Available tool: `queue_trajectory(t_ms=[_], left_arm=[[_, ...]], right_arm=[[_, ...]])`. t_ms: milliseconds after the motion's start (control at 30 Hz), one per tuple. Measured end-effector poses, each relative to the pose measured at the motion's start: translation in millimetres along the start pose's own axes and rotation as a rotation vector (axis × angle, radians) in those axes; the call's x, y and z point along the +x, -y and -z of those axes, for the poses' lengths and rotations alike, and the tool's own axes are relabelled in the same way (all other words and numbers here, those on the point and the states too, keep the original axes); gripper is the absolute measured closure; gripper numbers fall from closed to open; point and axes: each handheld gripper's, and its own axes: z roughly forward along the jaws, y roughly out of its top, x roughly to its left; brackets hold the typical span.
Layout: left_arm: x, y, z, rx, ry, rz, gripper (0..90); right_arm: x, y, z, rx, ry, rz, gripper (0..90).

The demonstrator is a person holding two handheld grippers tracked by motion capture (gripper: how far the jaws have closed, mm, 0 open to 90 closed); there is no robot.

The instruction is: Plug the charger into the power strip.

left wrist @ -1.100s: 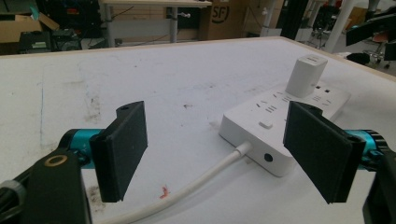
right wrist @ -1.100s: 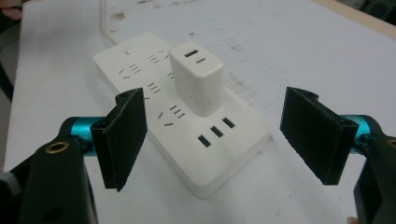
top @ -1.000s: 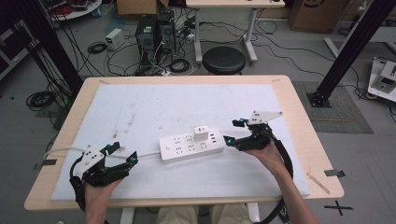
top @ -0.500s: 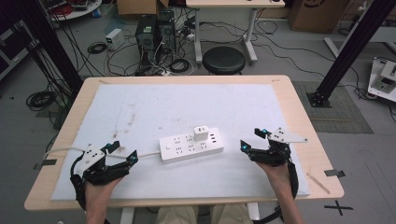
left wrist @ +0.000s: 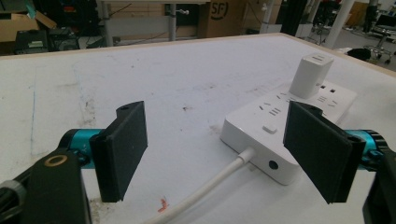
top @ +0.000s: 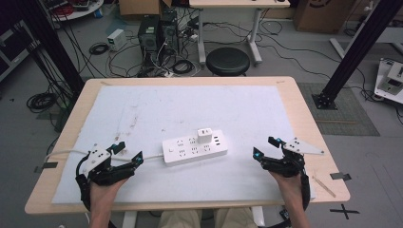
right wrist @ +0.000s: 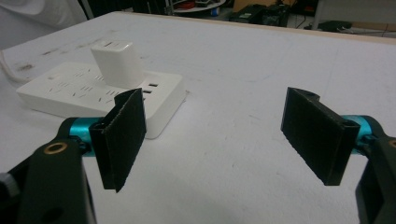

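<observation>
Near the middle of the table, on the white sheet, lies the strip, its long side running left to right. The charger stands plugged into its far right part, upright, so both sit as one block that can be steadied from either end. The cord leaves the strip's left end and trails toward the left gripper, which rests on the near left with jaws wide apart and empty, the cord passing between them. The right gripper rests near right, well apart from the strip, jaws likewise spread with nothing between. Both seem parked low and level, facing the strip, probably so each can close in from its own side.
</observation>
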Motion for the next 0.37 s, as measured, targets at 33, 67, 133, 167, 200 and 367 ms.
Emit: queue_trajectory(t_ms=[33,67,133,167,200,367], left_arm=[[-0.1,-0.2,0.0,0.002,0.001,-0.004,21.8],[-0.7,-0.1,-0.2,0.002,0.001,0.0,21.8],[-1.2,-0.3,-0.5,-0.001,0.003,-0.002,21.8],[-1.5,-0.5,-0.5,-0.001,0.002,-0.001,21.8],[-1.7,-0.6,-0.5,-0.002,0.002,-0.002,21.8],[-2.0,-1.7,-0.5,-0.001,0.005,-0.005,21.8]], right_arm=[[-0.7,0.6,0.5,-0.001,0.001,-0.002,22.9],[-1.4,1.1,0.8,-0.006,-0.002,-0.002,22.9],[-1.8,1.8,1.9,-0.004,-0.002,-0.009,22.9],[-2.2,2.0,2.3,-0.006,-0.004,-0.007,22.9],[-2.4,2.3,2.5,-0.009,-0.004,-0.006,22.9],[-2.6,2.8,2.7,-0.014,-0.006,-0.014,22.5]])
